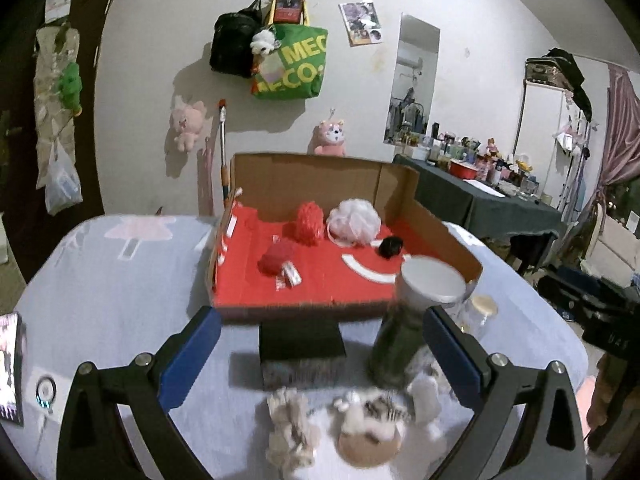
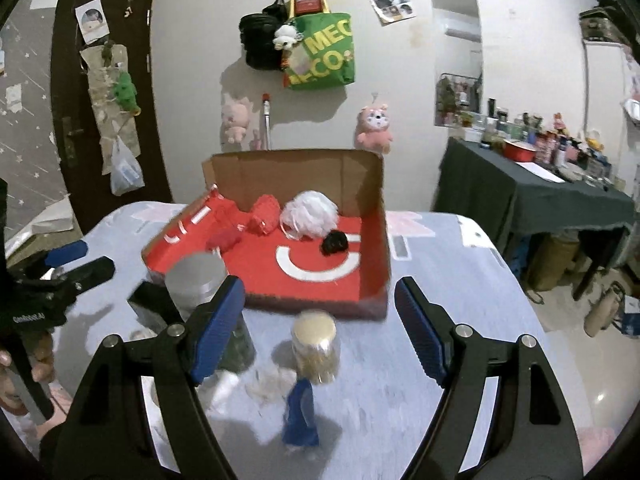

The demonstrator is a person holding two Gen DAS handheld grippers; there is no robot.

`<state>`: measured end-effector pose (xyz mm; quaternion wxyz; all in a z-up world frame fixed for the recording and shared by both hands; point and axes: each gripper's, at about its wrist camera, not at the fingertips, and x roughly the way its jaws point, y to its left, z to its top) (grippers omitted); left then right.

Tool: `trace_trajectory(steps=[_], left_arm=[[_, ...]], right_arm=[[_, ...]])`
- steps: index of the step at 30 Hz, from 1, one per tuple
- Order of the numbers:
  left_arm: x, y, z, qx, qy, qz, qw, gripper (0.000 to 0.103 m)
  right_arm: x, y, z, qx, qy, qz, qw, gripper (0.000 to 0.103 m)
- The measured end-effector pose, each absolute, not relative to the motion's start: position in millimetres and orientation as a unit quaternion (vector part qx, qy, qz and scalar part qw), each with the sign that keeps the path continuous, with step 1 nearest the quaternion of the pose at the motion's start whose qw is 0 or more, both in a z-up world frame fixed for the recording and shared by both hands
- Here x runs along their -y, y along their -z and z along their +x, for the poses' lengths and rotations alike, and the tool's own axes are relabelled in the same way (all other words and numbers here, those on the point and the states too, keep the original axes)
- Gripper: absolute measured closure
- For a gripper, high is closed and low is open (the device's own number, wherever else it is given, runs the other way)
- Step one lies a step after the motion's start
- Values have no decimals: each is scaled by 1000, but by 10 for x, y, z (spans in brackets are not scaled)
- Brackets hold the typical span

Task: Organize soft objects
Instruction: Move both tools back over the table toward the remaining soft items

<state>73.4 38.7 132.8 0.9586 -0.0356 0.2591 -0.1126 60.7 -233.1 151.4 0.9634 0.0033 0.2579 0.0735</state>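
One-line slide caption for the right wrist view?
Open right gripper hovers above a small jar, red-lined box of soft puffs behind.

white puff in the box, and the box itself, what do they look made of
The white puff looks like gathered nylon mesh, a bath-sponge type: ruffled, slightly see-through folds with a loop. The box looks like corrugated cardboard: plain matte brown inner walls with fold creases, and a printed red floor with white shapes. Motion blur leaves the finer texture uncertain.

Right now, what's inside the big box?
The box holds a white pouf, a red pouf, a smaller red puff and a black scrunchie. A silver-lidded jar hides its near corner.
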Motion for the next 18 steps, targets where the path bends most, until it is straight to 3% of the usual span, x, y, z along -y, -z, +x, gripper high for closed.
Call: trace_trajectory(steps=[18], left_arm=[[-456,-540,494,-312,78,-35,946,0]], right_arm=[[2329,-625,219,-291,-61,11,955,26]])
